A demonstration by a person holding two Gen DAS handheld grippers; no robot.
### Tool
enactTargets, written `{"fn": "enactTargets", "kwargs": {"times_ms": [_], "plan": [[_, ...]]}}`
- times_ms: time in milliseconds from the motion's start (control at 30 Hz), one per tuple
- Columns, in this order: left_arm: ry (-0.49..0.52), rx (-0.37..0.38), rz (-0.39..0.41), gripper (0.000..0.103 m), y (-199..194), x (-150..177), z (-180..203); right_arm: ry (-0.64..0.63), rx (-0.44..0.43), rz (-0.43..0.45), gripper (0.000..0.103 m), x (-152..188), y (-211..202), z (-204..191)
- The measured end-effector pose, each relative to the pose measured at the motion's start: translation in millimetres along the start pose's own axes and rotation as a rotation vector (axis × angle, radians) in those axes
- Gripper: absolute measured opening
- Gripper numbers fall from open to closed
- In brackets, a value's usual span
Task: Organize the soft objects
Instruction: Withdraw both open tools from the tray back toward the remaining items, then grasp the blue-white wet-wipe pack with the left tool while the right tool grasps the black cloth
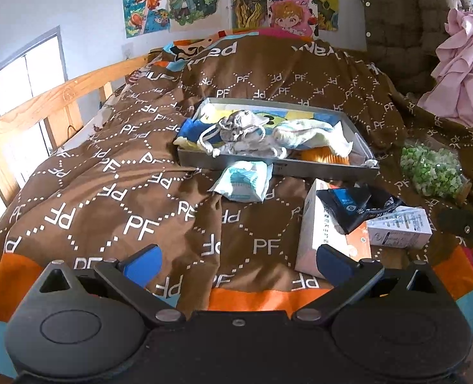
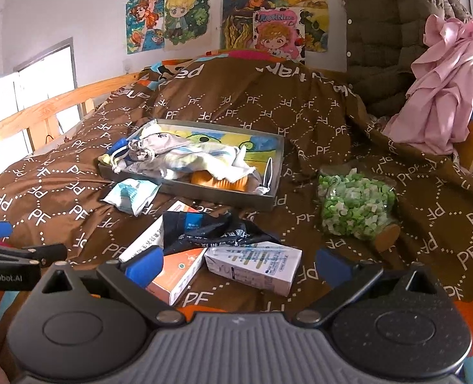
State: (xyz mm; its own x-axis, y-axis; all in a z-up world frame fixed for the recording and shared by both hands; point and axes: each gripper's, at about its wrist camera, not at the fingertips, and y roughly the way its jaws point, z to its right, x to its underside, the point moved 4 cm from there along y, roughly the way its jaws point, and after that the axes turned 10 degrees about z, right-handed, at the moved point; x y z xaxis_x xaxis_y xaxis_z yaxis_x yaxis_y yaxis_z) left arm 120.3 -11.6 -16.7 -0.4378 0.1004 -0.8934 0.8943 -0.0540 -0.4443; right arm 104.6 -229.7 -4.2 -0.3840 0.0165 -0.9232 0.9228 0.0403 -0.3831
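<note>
A grey tray [image 1: 300, 168] [image 2: 223, 196] lies on the brown bedspread, holding a grey drawstring pouch [image 1: 239, 129] [image 2: 159, 147], a pale cloth [image 1: 313, 136] [image 2: 204, 160] and an orange item [image 1: 321, 156] [image 2: 218, 180]. A white-and-teal soft pack [image 1: 244, 180] [image 2: 130, 195] leans against the tray's front wall. A black pouch [image 1: 354, 206] [image 2: 210, 228] drapes over two cartons. My left gripper [image 1: 238, 260] stands open above bare bedspread, well short of the pack. My right gripper [image 2: 238, 267] is open too, its fingers flanking the near cartons.
An orange-and-white carton [image 1: 326, 240] [image 2: 172, 265] and a white carton [image 1: 399, 227] [image 2: 255, 268] lie in front of the tray. A bag of green-and-white pieces [image 1: 431, 169] [image 2: 354, 204] sits right. A wooden rail [image 1: 50, 102] bounds the left; a pink garment [image 2: 444, 89] hangs right.
</note>
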Motion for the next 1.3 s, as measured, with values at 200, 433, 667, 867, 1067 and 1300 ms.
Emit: {"fn": "enactTargets", "kwargs": {"times_ms": [200, 433, 667, 867, 1067, 1300], "plan": [[0.063, 0.029, 0.032, 0.102, 5.7, -7.9, 1.2, -0.012, -0.018, 0.010, 0.103, -0.9, 1.4, -3.8], [0.132, 0.081, 0.041, 0.102, 19.5, -14.8, -5.9, -0.031, -0.021, 0.028, 0.103, -2.6, 0.5, -7.0], [0.071, 0.113, 0.055, 0.102, 27.6, -20.9, -9.2, -0.099, -0.066, 0.068, 0.103, -1.7, 8.1, -20.2], [0.036, 0.152, 0.066, 0.102, 43.9, -22.3, -15.8, -0.301, -0.101, 0.134, 0.103, -2.3, 27.3, -43.7], [0.040, 0.214, 0.076, 0.102, 74.9, -22.5, -13.7, -0.364, -0.159, 0.130, 0.103, 2.0, 63.7, -50.1], [0.016, 0.254, 0.096, 0.102, 120.1, -20.4, -15.0, -0.259, -0.154, 0.097, 0.103, 3.8, 97.5, -39.5]]}}
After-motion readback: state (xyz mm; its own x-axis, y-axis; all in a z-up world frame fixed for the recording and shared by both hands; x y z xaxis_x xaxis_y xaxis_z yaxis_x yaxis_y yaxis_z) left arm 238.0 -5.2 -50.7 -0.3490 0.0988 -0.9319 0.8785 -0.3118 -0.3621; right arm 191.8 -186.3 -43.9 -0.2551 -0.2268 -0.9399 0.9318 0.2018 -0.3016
